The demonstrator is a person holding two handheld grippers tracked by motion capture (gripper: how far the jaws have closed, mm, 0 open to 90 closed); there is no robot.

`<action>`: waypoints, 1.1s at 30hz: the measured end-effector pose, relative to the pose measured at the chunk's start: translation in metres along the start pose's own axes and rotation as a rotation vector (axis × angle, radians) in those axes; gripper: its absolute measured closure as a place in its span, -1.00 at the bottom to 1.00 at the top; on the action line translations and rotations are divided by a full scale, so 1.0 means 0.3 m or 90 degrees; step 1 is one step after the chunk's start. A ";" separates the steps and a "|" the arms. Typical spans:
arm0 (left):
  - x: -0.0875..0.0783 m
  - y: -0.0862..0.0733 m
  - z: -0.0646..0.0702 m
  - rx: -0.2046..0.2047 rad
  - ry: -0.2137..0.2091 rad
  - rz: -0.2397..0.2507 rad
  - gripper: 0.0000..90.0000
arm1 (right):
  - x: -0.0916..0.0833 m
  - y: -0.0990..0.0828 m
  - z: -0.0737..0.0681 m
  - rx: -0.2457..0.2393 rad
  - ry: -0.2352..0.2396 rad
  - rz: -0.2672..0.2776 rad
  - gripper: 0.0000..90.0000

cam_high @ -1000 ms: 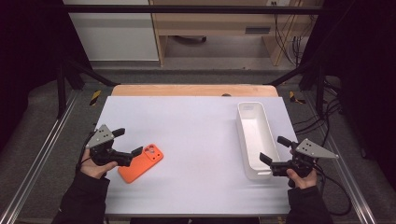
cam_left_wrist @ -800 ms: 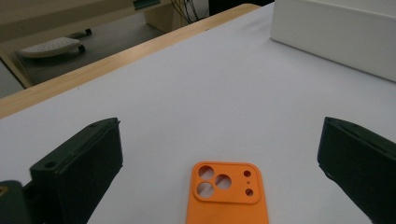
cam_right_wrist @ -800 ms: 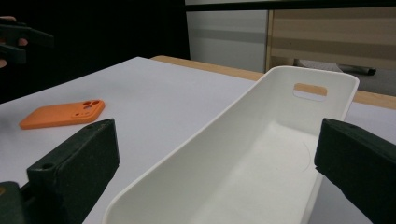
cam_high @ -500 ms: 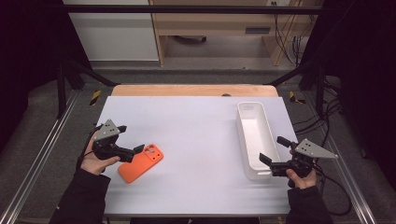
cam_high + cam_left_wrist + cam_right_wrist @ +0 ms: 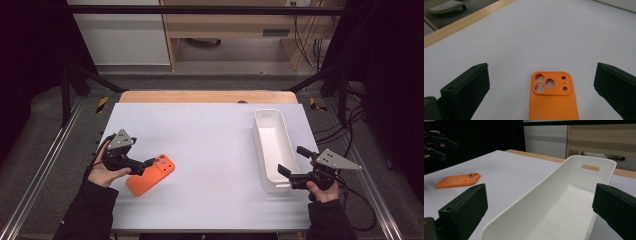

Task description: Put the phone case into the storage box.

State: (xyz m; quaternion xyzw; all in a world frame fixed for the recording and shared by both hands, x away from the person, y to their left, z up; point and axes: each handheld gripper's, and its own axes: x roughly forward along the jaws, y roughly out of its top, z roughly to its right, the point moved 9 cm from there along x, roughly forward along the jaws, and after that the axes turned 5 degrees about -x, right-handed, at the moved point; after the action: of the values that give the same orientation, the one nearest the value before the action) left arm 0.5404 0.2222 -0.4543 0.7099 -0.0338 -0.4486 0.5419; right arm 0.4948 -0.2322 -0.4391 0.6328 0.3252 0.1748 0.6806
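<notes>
An orange phone case (image 5: 150, 176) lies flat, back up, on the white table's left part. My left gripper (image 5: 144, 166) is open, hovering just over the case's near-left edge. In the left gripper view the case (image 5: 552, 100) sits between the two wide-apart jaws of my left gripper (image 5: 541, 72), camera cutouts pointing away. A long white tray (image 5: 258, 145) stands at the right. My right gripper (image 5: 290, 160) is open at the tray's near end, one jaw on each side of it. The right gripper view looks down into the empty tray (image 5: 544, 187) between my right gripper's (image 5: 540, 192) jaws.
The white tabletop (image 5: 210, 135) ends in a wooden strip (image 5: 205, 96) at the far side. Metal rails run along both table sides. The right gripper view also catches the orange case (image 5: 457, 180) and my left gripper (image 5: 436, 142) farther off.
My left gripper has moved slightly right toward the orange case, its jaws now reaching over the case's edge. The right gripper and the tray have stayed put.
</notes>
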 end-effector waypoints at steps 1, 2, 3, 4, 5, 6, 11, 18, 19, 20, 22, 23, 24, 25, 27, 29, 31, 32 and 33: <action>0.004 -0.003 -0.002 -0.002 0.000 -0.002 -1.00 | 0.000 0.000 0.000 0.000 0.000 0.000 -0.99; 0.008 -0.007 -0.003 -0.004 -0.001 -0.005 -1.00 | 0.000 0.000 0.000 0.001 0.000 0.000 -0.99; 0.012 -0.011 -0.003 -0.004 -0.002 -0.009 -1.00 | 0.001 0.000 0.000 0.000 0.000 0.000 -0.99; 0.016 -0.014 -0.004 -0.004 -0.003 -0.012 -1.00 | 0.001 0.000 0.000 -0.001 0.000 0.000 -0.99; 0.020 -0.017 -0.005 -0.005 -0.003 -0.015 -1.00 | 0.001 0.000 0.000 -0.001 0.001 0.000 -0.99; 0.020 -0.017 -0.005 -0.005 -0.003 -0.015 -1.00 | 0.001 0.000 0.000 -0.001 0.001 0.000 -0.99; 0.041 -0.034 0.001 -0.003 -0.010 -0.038 -1.00 | 0.002 -0.001 0.000 -0.002 0.000 -0.001 -0.99; 0.052 -0.049 0.009 0.003 -0.016 -0.058 -1.00 | 0.002 -0.001 0.000 -0.001 -0.001 0.000 -0.99; 0.058 -0.056 0.010 0.005 -0.016 -0.066 -1.00 | 0.002 -0.001 0.000 -0.002 0.000 0.000 -0.99; 0.062 -0.060 0.011 0.003 -0.017 -0.070 -1.00 | 0.002 -0.001 0.000 -0.002 0.000 -0.001 -0.99; 0.069 -0.068 0.012 0.005 -0.016 -0.077 -1.00 | 0.003 -0.002 -0.001 -0.001 0.001 -0.001 -0.99; 0.073 -0.073 0.012 0.005 -0.016 -0.082 -1.00 | 0.003 -0.002 -0.002 -0.002 0.002 -0.002 -0.99; 0.073 -0.073 0.012 0.005 -0.016 -0.082 -1.00 | 0.003 -0.002 -0.002 -0.002 0.002 -0.002 -0.99; 0.079 -0.082 0.014 0.005 -0.016 -0.092 -1.00 | 0.003 -0.002 -0.002 -0.001 0.002 -0.002 -0.99; 0.082 -0.086 0.014 0.005 -0.014 -0.095 -1.00 | 0.003 -0.002 -0.003 0.000 0.002 -0.002 -0.99; 0.087 -0.092 0.016 0.004 -0.015 -0.102 -1.00 | 0.003 -0.002 -0.002 -0.001 0.002 -0.003 -0.99; 0.095 -0.104 0.020 0.005 -0.016 -0.115 -1.00 | 0.003 -0.002 -0.004 -0.001 0.004 -0.003 -0.99; 0.098 -0.108 0.021 0.005 -0.017 -0.119 -1.00 | 0.003 -0.002 -0.005 -0.002 0.005 -0.003 -0.99; 0.101 -0.113 0.022 0.005 -0.016 -0.121 -1.00 | 0.004 -0.002 -0.004 -0.002 0.005 -0.003 -0.99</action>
State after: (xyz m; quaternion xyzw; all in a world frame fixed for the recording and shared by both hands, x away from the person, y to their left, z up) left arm 0.5392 0.2151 -0.4995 0.7063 0.0255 -0.5068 0.4936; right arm 0.4948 -0.2308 -0.4400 0.6303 0.3287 0.1761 0.6810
